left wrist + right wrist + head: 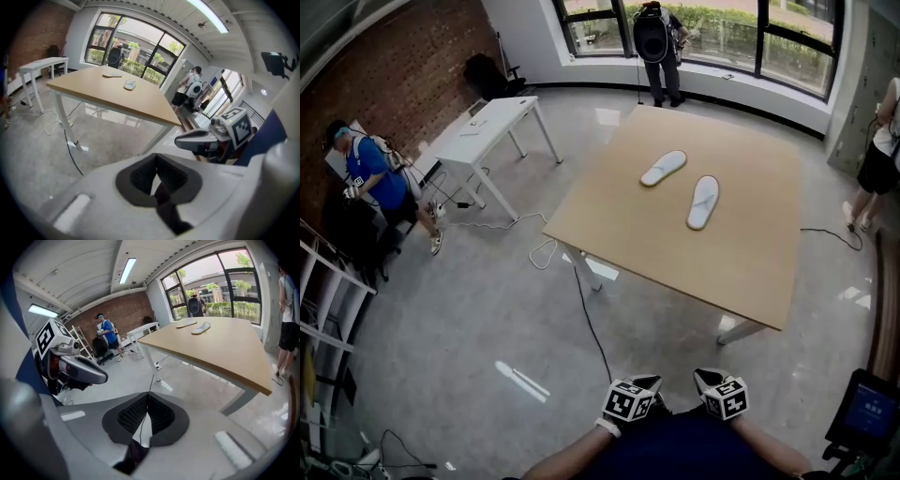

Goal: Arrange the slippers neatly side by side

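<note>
- Slippers (663, 168) (703, 202): white, two, lying flat on the far half of the tan table, well apart from both grippers (touched by neither).
- Grey floor (487, 309): widest thing in the head view, glossy, crossed by a black cable (586, 314) trailing out from under the table.
- Tan table (675, 244): broad square wooden top on pale legs, carrying the pair.
- White desk (487, 131): off to the left, near the brick wall (394, 66), well apart from the table.
- People round the edges: one in a blue top (375, 178) by the brick wall, one in dark clothes (656, 42) at the window, one (881, 150) cut off by the right edge.
- Left gripper (633, 398): held low at the bottom of the head view, marker cube up, just beside its partner; jaws pressed together at the tips in the left gripper view, gripping nothing.
- Right gripper (722, 394): likewise low and close to the body; jaws closed tip to tip in the right gripper view, nothing caught between the pads.
- Back to the pair, smallest of all: farther one slanted, one end swung toward the window side; nearer one closer to straight; bare wood between them, neither parallel nor level with each other.
</note>
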`<action>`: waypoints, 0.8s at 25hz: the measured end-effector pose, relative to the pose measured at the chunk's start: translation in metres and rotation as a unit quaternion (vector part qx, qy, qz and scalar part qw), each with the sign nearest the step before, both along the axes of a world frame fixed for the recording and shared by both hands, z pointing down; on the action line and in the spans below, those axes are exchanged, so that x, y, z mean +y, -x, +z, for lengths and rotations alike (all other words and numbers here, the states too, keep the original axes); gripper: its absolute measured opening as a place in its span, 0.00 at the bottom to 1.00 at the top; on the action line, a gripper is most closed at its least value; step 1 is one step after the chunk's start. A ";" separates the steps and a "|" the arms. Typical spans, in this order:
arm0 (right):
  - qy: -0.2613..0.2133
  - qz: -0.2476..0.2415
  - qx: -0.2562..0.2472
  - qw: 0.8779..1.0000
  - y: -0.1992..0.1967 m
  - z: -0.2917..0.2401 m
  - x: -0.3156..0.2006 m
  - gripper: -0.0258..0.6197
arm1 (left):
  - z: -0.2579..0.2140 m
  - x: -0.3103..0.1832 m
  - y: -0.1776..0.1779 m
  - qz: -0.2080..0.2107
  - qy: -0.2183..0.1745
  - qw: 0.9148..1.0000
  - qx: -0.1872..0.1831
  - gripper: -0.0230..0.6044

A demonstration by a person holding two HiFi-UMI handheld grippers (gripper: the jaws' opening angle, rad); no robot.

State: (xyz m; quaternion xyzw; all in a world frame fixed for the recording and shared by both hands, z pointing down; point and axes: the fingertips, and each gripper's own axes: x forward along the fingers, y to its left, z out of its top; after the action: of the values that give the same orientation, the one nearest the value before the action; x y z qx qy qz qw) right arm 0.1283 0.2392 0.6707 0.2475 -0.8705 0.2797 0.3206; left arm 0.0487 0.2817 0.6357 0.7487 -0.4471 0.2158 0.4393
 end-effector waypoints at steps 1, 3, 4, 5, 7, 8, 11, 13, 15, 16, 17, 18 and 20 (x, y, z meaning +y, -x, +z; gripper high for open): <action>-0.001 -0.007 0.003 1.000 0.005 -0.001 -0.003 0.06 | 0.002 -0.002 0.005 -0.009 0.001 1.000 0.003 0.04; -0.005 -0.023 0.008 1.000 0.014 0.000 -0.009 0.06 | 0.005 -0.007 0.014 -0.033 -0.001 0.999 0.008 0.04; -0.007 -0.033 0.010 0.999 0.019 0.001 -0.013 0.06 | 0.008 -0.011 0.019 -0.048 -0.003 0.999 0.010 0.04; -0.011 -0.045 0.012 0.999 0.024 0.002 -0.017 0.06 | 0.010 -0.015 0.025 -0.064 -0.003 0.998 0.011 0.04; -0.020 -0.068 0.016 0.997 0.035 0.002 -0.030 0.06 | 0.013 -0.026 0.038 -0.091 -0.001 0.996 0.011 0.04; -0.024 -0.078 0.015 0.997 0.041 0.002 -0.040 0.06 | 0.014 -0.034 0.045 -0.103 0.001 0.995 0.009 0.04; -0.025 -0.100 0.004 0.995 0.064 0.003 -0.080 0.06 | 0.012 -0.067 0.072 -0.137 0.002 0.991 -0.006 0.04; -0.029 -0.114 -0.006 0.993 0.080 -0.001 -0.105 0.06 | 0.006 -0.088 0.086 -0.158 -0.004 0.987 -0.015 0.04; -0.041 -0.129 -0.017 0.991 0.094 -0.010 -0.125 0.06 | -0.004 -0.108 0.093 -0.168 -0.017 0.985 -0.021 0.04; -0.046 -0.135 -0.023 0.989 0.099 -0.014 -0.135 0.06 | -0.009 -0.119 0.095 -0.169 -0.023 0.985 -0.025 0.04; -0.049 -0.140 -0.028 0.989 0.104 -0.016 -0.146 0.06 | -0.012 -0.130 0.096 -0.168 -0.028 0.985 -0.028 0.04; -0.050 -0.143 -0.032 0.988 0.106 -0.017 -0.156 0.06 | -0.014 -0.141 0.096 -0.168 -0.030 0.985 -0.030 0.04; -0.049 -0.142 -0.037 0.988 0.105 -0.017 -0.177 0.06 | -0.014 -0.162 0.094 -0.167 -0.032 0.985 -0.032 0.04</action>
State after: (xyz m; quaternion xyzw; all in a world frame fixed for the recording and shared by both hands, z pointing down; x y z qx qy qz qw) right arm 0.0235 0.0619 0.6542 0.1270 -0.9206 0.1971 0.3123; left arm -0.0452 0.1197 0.6216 0.6700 -0.5861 0.1489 0.4306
